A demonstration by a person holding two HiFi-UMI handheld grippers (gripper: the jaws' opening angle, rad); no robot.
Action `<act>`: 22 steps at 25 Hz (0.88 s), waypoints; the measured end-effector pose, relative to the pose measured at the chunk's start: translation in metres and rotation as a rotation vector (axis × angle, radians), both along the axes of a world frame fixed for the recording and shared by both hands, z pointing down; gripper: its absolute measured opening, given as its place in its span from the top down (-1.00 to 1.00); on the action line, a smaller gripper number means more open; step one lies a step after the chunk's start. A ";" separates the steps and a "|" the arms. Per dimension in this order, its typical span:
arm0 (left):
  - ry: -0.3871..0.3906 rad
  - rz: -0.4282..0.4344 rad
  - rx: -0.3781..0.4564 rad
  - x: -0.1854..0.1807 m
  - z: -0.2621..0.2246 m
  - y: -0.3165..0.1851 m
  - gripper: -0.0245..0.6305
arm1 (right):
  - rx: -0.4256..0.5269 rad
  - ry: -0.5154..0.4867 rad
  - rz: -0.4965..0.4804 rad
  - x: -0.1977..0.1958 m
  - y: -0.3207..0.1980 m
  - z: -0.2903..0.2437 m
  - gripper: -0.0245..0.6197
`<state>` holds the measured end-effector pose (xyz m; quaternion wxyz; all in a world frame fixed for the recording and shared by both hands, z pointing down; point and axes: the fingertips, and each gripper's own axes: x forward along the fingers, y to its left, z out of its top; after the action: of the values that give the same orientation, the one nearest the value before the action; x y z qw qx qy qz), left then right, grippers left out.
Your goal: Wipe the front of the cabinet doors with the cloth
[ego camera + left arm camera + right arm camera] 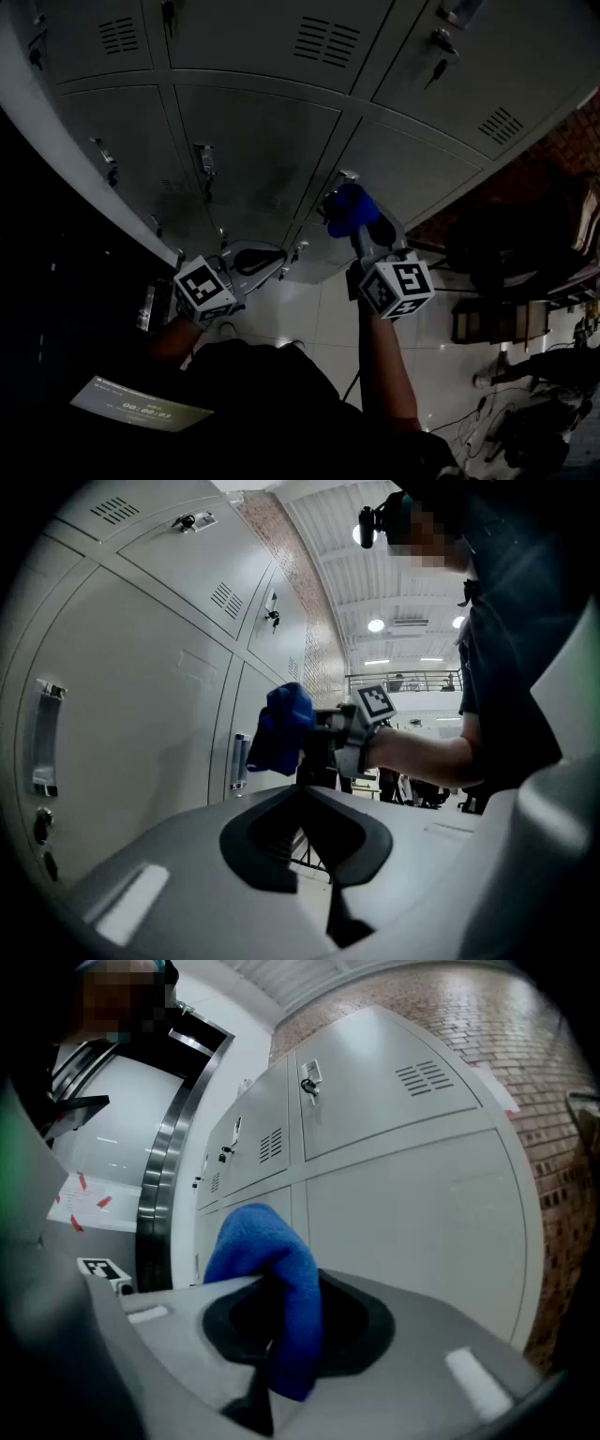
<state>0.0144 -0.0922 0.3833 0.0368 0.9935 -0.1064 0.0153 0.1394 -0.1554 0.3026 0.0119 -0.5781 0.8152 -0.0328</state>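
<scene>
Head view, looking down the front of a bank of grey cabinet doors [253, 150]: the right gripper [361, 230] is held up toward the doors with a blue cloth [350, 211] bunched at its tip. The cloth sits by the seam between the middle door and the right-hand door of the lower row, just below a small metal handle [342, 176]. Whether it is pressed against the metal or just short of it cannot be told.

In the right gripper view the jaws are clamped on the cloth. A thick fold rises above them and a tail hangs down on the near side.

The left gripper [267, 258] is lower and to the left, near the bottom edge of the doors and apart from the cloth. In the left gripper view its jaws are closed together with nothing between them. They point across toward the right gripper and the cloth.

A bare forearm [384, 366] runs back from the right gripper's marker cube [398, 286]. Pale floor tiles [309, 319] lie below the doors. A brick wall [572, 141] stands to the far right, and a lit screen [141, 408] shows at the near left.
</scene>
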 end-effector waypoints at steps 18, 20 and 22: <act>0.003 0.008 -0.043 -0.004 0.015 0.023 0.92 | -0.015 0.064 0.058 0.006 -0.066 -0.072 0.71; 0.000 0.008 -0.042 -0.004 0.017 0.023 0.92 | -0.011 0.063 0.077 0.014 -0.064 -0.072 0.71; -0.005 0.013 -0.044 -0.003 0.018 0.024 0.92 | -0.011 0.061 0.098 0.027 -0.061 -0.072 0.71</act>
<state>0.0114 -0.0685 0.4011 0.0584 0.9931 -0.0998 0.0203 0.1668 -0.2160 0.2308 -0.0147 -0.6182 0.7856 -0.0190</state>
